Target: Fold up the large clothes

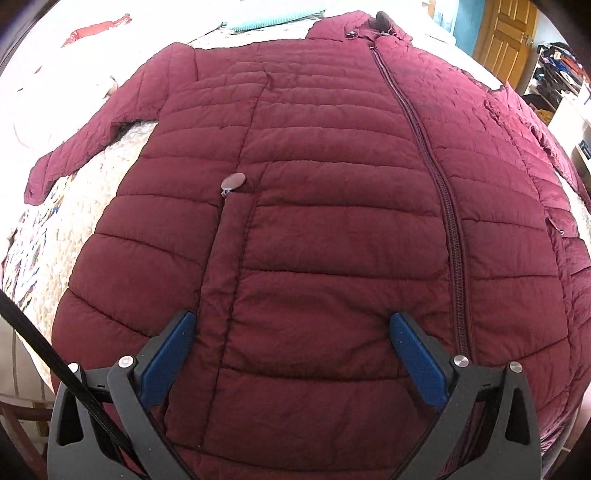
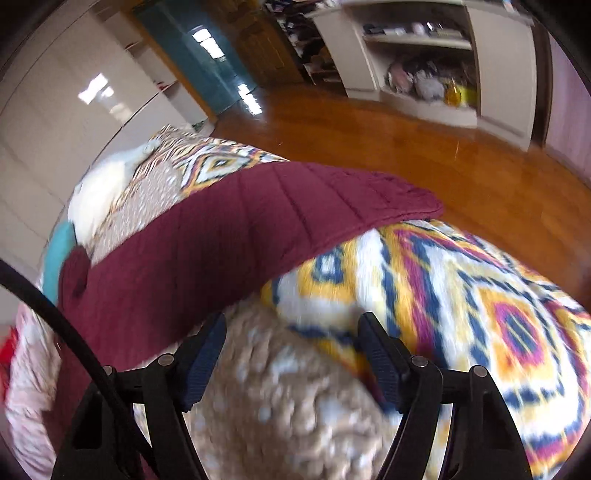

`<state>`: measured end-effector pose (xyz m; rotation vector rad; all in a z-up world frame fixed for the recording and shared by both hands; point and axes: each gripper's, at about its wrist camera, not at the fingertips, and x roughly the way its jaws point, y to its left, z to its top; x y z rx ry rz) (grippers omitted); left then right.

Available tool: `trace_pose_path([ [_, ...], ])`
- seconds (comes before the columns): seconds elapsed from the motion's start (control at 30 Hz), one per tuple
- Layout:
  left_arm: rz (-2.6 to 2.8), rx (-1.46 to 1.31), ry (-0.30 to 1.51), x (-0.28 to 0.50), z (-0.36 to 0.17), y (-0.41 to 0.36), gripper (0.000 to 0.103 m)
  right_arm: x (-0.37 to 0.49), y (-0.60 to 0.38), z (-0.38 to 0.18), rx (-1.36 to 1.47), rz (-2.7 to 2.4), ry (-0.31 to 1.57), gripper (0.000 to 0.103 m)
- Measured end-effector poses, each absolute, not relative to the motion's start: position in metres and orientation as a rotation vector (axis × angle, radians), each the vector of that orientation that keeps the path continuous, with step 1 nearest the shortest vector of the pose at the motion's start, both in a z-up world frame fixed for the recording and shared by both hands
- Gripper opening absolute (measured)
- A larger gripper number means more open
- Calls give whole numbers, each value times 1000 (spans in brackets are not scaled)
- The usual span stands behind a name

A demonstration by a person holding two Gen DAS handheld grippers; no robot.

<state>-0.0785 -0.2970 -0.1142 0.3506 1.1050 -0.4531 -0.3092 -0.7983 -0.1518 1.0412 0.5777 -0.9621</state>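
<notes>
A maroon quilted jacket (image 1: 314,192) lies spread flat, front up and zipped, on a bed, collar at the far end. Its left sleeve (image 1: 88,140) stretches out to the left. My left gripper (image 1: 291,321) is open and empty, hovering above the jacket's lower front near the hem. In the right wrist view a jacket sleeve (image 2: 229,236) lies across the patterned bedspread (image 2: 461,295). My right gripper (image 2: 291,325) is open and empty above the bedspread, just in front of that sleeve; this view is blurred.
The bed has a beige textured blanket (image 2: 280,406) and a bright patterned cover. A teal pillow (image 1: 266,18) and a red cloth (image 1: 96,31) lie beyond the jacket. A wooden floor (image 2: 406,147), white shelves (image 2: 424,55) and a wooden door (image 1: 509,33) surround the bed.
</notes>
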Motion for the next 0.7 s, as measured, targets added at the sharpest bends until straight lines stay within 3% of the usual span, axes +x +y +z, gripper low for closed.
trace_pose_path([
  [0.2,-451,353,1109,-79,-114,-299,103,-310,-850,-159,1163,-980,478,77],
  [0.23,-452,354,1111,-78,-114,-299,103,-311,-852,-161,1182,-995,476,70],
  [0.3,-457,358,1110,-78,-114,-299,103,-313,-861,-164,1217,-1054,488,28],
  [0.37,-468,358,1106,-77,-115,-298,103,-316,-869,-161,1236,-1054,479,17],
  [0.47,-478,352,1097,-77,-114,-297,103,-308,-864,-127,1125,-1054,482,11],
  [0.7,-508,297,1069,-82,-100,-281,103,-235,-795,-13,760,-869,490,8],
])
